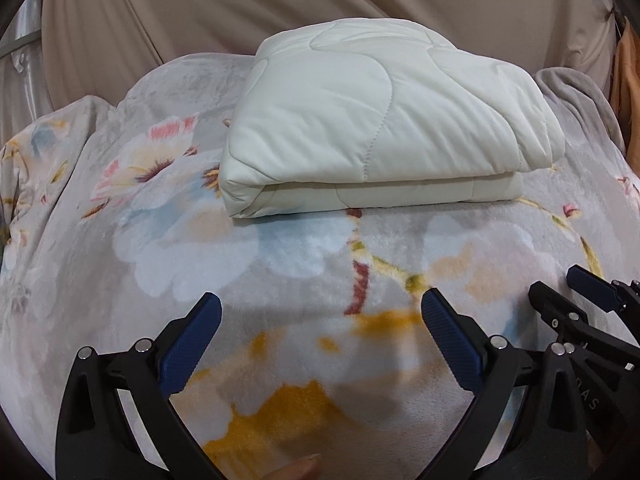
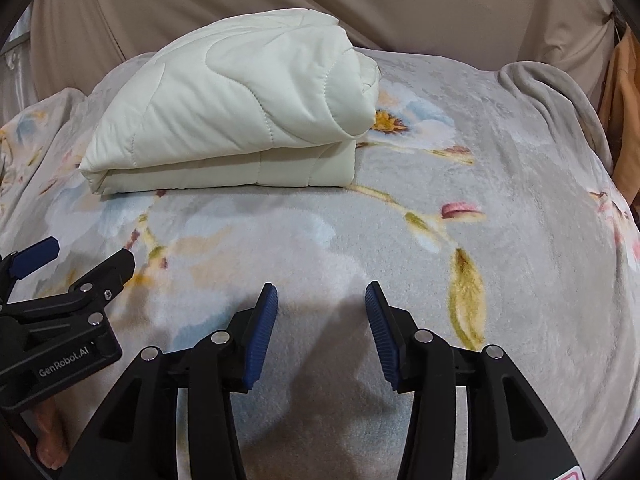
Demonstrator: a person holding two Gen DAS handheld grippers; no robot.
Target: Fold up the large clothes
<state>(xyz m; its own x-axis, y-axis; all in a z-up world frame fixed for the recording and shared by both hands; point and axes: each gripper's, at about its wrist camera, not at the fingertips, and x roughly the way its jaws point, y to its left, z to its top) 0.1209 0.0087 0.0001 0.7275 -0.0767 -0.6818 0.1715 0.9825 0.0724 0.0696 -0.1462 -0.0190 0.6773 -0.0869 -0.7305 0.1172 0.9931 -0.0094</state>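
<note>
A cream quilted blanket [image 1: 380, 128] lies folded into a thick rectangular stack on the floral fleece bedspread [image 1: 280, 264]; it also shows in the right wrist view [image 2: 232, 112], at upper left. My left gripper [image 1: 320, 312] is open and empty, hovering over the bedspread well in front of the folded blanket. My right gripper [image 2: 320, 300] is open and empty, also in front of the blanket and to the right of it. The right gripper shows at the right edge of the left wrist view [image 1: 560, 288], and the left gripper at the left edge of the right wrist view [image 2: 92, 256].
A beige curtain [image 1: 280, 8] hangs behind the bed. A grey blanket edge [image 2: 552, 92] is bunched at the back right, with orange fabric [image 2: 624, 112] beyond it. The bedspread [image 2: 480, 240] stretches flat to the right of the folded blanket.
</note>
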